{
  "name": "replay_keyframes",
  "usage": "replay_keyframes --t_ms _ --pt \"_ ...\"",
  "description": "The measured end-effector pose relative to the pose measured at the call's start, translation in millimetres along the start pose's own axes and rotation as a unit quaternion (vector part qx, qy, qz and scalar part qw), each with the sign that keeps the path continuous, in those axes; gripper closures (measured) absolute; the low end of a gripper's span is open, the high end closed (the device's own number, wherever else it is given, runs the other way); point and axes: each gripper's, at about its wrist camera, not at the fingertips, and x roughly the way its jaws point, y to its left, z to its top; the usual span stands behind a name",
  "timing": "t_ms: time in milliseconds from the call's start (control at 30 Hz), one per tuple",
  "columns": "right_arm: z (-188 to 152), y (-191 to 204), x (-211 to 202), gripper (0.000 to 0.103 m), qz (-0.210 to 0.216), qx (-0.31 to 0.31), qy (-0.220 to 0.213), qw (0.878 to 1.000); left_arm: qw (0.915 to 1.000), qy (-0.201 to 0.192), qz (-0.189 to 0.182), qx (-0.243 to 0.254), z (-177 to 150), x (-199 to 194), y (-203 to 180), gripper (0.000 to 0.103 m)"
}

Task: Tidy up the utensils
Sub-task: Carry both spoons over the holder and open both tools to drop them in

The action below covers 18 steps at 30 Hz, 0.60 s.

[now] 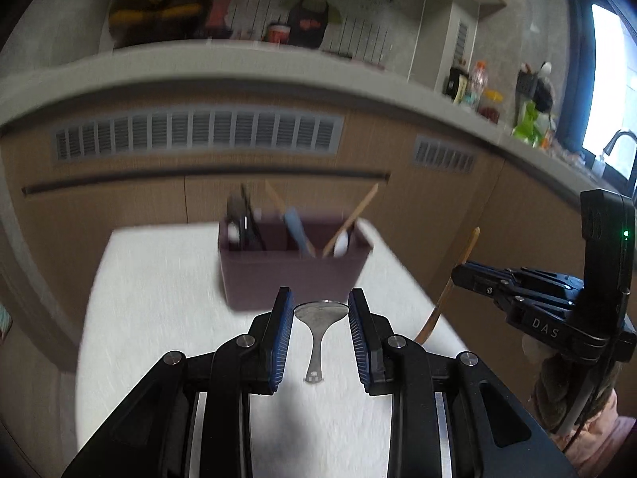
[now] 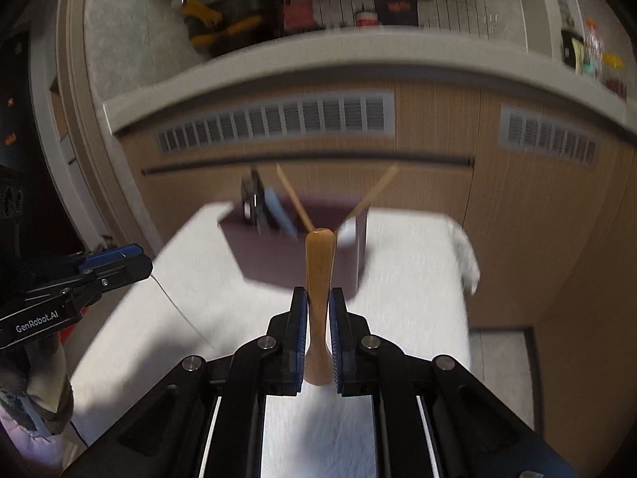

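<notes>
a: left gripper [image 1: 321,302]?
b: jaws pinch a metal spoon [image 1: 318,320] by its bowl, above the white cloth [image 1: 159,298].
a: right gripper [image 2: 317,298]?
b: jaws clamp a wooden utensil [image 2: 317,279], near the purple holder [image 2: 270,255].

A white cloth [image 1: 159,298] covers the table. Beyond it stand wooden cabinets [image 1: 119,207] with two slatted vents [image 1: 195,133] under a grey counter [image 1: 239,67]. Far right on that counter sit bottles [image 1: 477,83] and a tap [image 1: 621,147]; far left, a black-and-yellow case [image 1: 159,12].
</notes>
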Motion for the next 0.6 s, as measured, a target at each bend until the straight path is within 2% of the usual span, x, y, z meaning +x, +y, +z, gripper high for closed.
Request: replay_keyframes --t_ms 133,200,300,433,600 --pt "68.9 3.6 -15.3 0.093 -0.016 -0.02 -0.064 0.998 0.9984 -0.047 -0.003 0.031 61.9 -5.5 -1.9 0.074" --pt "97.5 4.9 -17.2 0.093 -0.025 -0.024 -0.081 0.996 0.9965 -0.07 0.011 0.046 94.2 -4.0 -0.9 0.074" --pt "137.2 2.0 -15.2 0.093 -0.033 -0.025 -0.098 0.994 0.9952 -0.082 0.017 0.049 126.9 2.8 6.6 0.074" --pt "157.2 -1.1 -4.7 0.093 -0.041 -0.026 -0.103 0.993 0.9945 -0.094 0.024 0.04 152.7 18.8 23.1 0.074" --pt "158.5 -1.2 23.2 0.093 -0.037 -0.029 -0.081 0.996 0.9968 -0.075 0.016 0.023 156.3 51.4 38.6 0.074"
